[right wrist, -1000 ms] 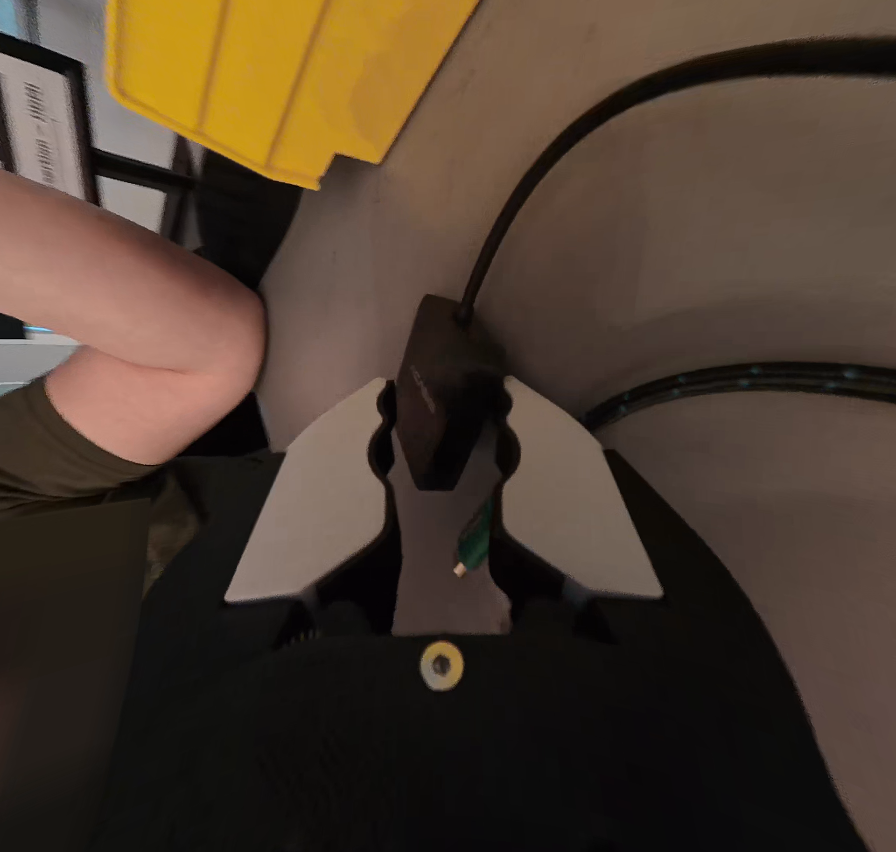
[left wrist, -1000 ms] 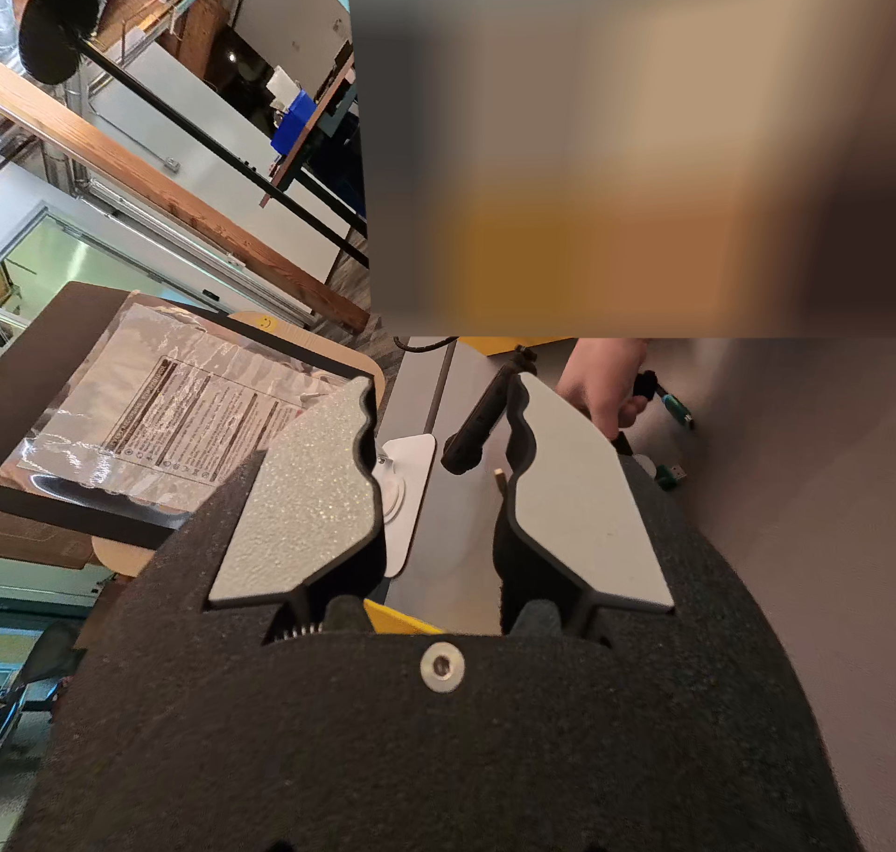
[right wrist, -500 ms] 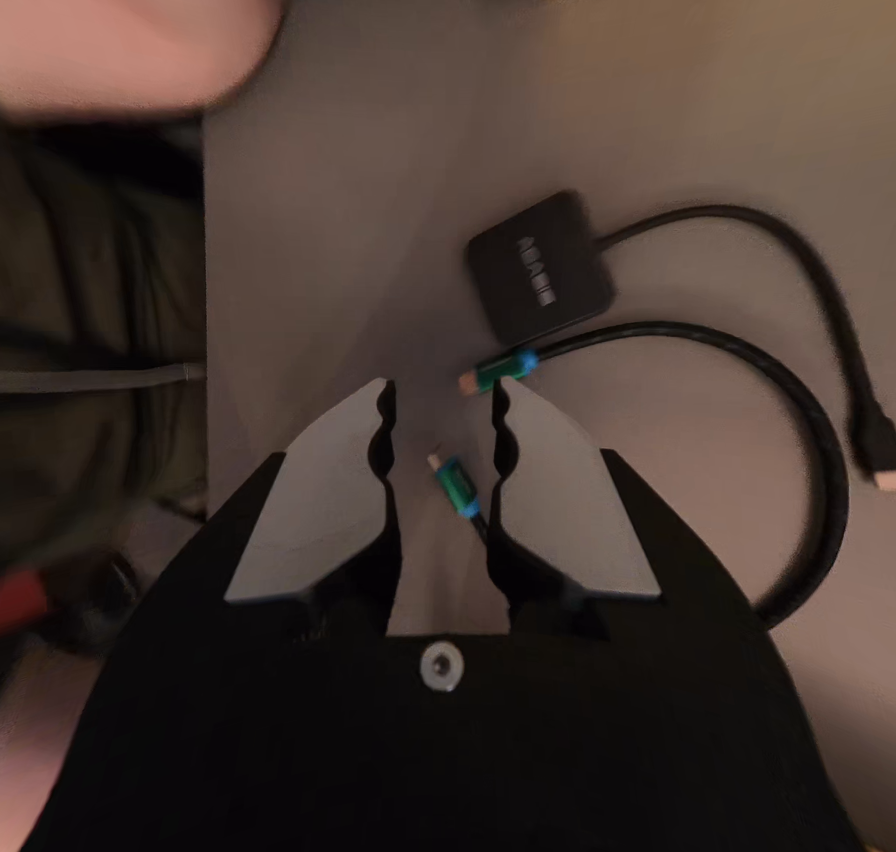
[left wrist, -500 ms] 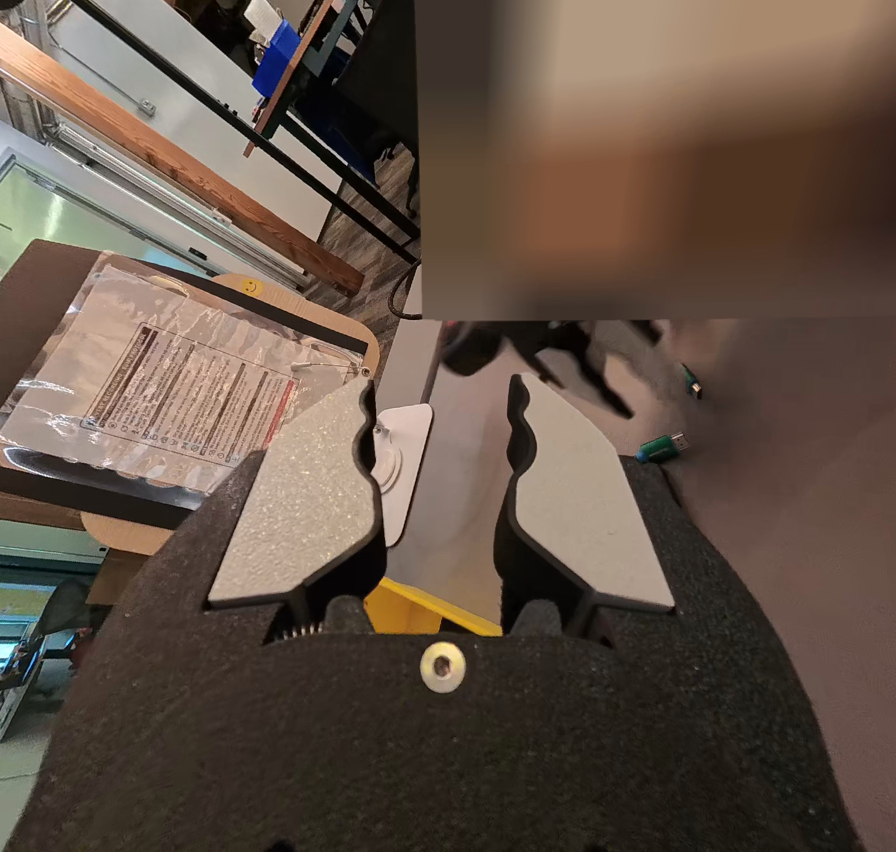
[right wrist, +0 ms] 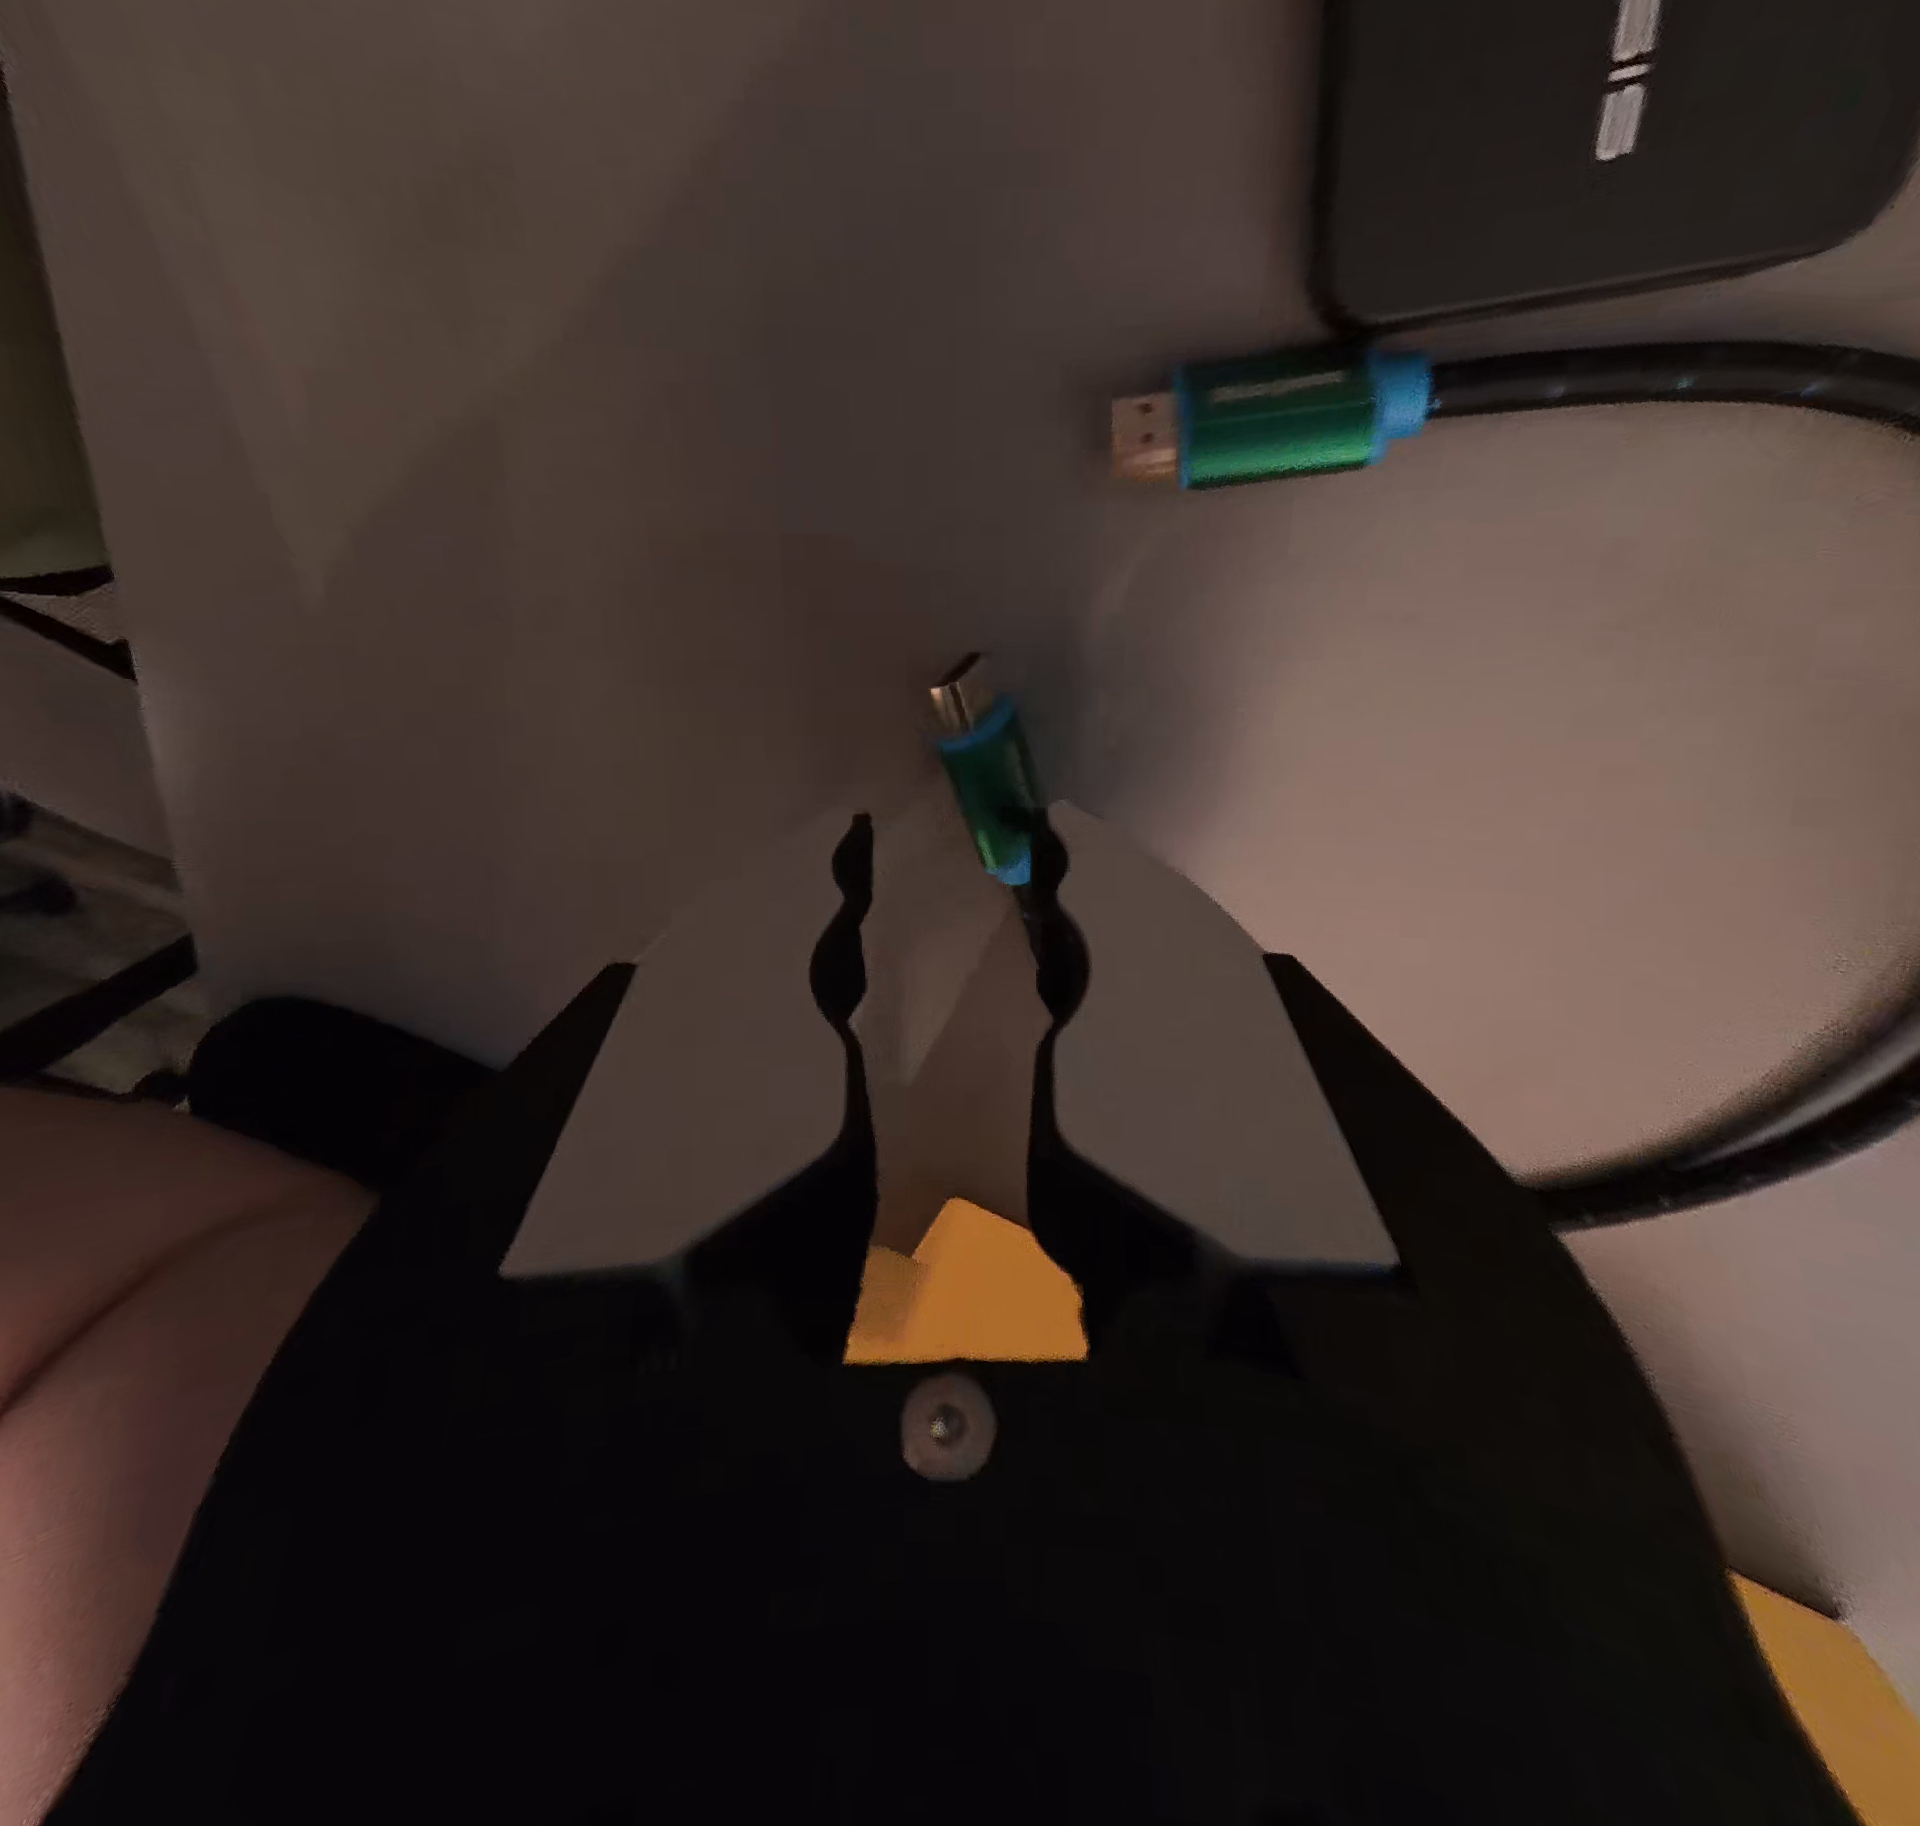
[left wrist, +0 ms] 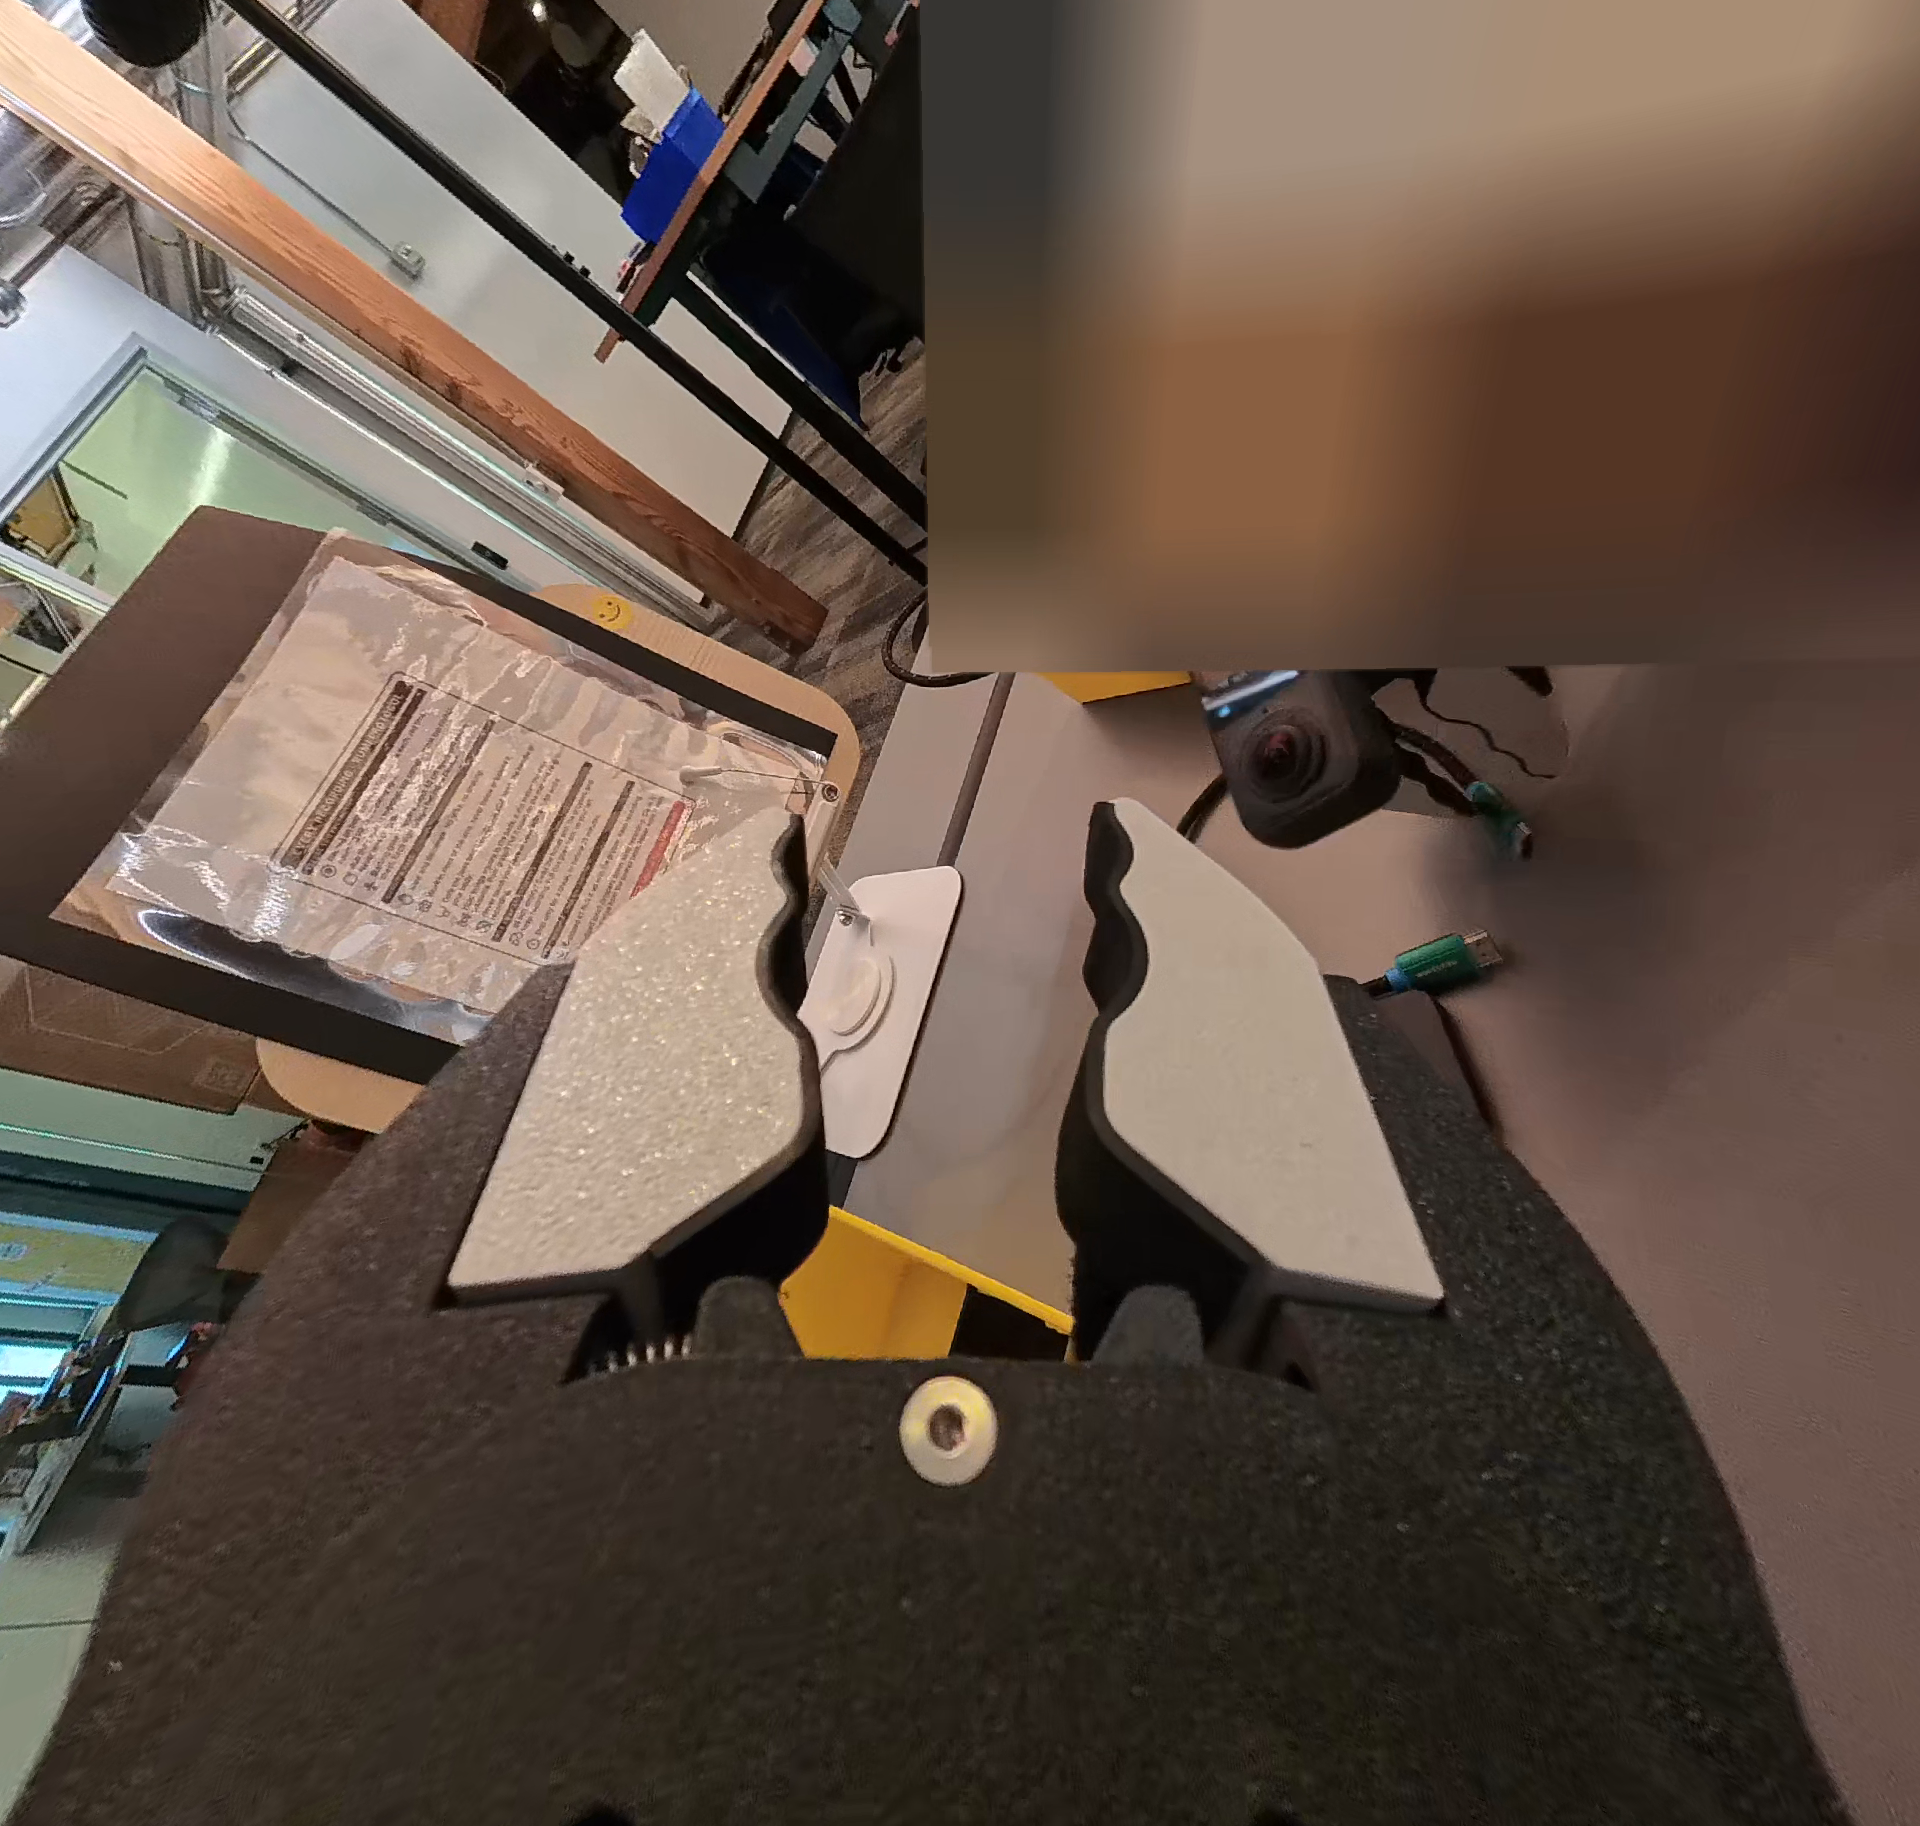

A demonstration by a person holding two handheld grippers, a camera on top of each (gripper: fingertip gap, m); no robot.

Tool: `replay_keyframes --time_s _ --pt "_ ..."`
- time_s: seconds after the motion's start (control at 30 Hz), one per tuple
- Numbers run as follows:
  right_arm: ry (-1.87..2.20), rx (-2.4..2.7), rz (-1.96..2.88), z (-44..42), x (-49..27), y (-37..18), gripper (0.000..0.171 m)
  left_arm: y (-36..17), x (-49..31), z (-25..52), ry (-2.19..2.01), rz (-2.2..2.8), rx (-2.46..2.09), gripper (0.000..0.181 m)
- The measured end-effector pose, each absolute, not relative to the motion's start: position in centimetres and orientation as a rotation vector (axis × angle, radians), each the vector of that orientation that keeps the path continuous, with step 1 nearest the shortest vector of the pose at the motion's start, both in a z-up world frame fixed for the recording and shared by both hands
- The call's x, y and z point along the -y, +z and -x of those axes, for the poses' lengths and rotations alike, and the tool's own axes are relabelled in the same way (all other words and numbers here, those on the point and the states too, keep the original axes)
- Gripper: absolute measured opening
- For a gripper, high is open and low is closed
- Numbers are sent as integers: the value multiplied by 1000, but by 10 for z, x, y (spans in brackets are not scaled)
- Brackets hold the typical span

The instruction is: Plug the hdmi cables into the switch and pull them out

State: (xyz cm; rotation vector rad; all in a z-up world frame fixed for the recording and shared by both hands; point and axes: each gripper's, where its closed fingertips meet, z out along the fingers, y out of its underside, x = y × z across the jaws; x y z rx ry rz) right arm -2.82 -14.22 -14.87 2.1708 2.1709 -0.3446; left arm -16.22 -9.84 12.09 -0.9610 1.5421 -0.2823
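My right gripper (right wrist: 956, 831) is open, low over the grey table (right wrist: 520, 426). A green HDMI plug (right wrist: 987, 789) with a blue collar lies just ahead of its tips, its rear end close to the right finger (right wrist: 1195, 1049). A second green plug (right wrist: 1278, 426) on a black braided cable (right wrist: 1766, 1153) lies farther off to the right. The black switch (right wrist: 1621, 93) lies flat at the top right, with nothing plugged in on the sides I can see. My left gripper (left wrist: 945, 841) is open and empty above the table's left edge. One green plug (left wrist: 1444, 961) shows to its right.
A white pad (left wrist: 894, 997) lies on the table edge ahead of the left gripper. A yellow bin (left wrist: 904, 1288) sits below it. The right gripper's camera (left wrist: 1299, 758) shows farther off. A board with a plastic-covered sheet (left wrist: 416, 820) stands at left. A person's arm (right wrist: 156, 1309) is at lower left. My right fingertips sit around 30 cm from my left ones. From the right gripper's tips to the black switch (right wrist: 1621, 93) is close to 11 cm.
The switch was between my right fingers; now it lies on the table. The right gripper has dropped close to the green plug. The left gripper has hardly moved.
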Motion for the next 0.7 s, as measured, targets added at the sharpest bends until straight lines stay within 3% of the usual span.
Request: replay_keyframes --time_s 0.03,0.1,0.17,0.33,0.7 --pt "-325 -2162 -2169 28 142 -151 34 121 98 162 -284 960 -1544 51" --pt "-237 -2142 -2165 25 138 -161 40 121 98 161 -285 964 -1542 51" --pt "-226 -2176 -2173 29 132 -162 20 121 96 161 -287 972 -1535 51" --pt "-177 -2279 -2174 31 120 -153 14 125 90 159 -301 999 -1499 49" --pt "107 -2621 -2694 33 66 -34 13 112 60 132 -559 1314 -1407 48"
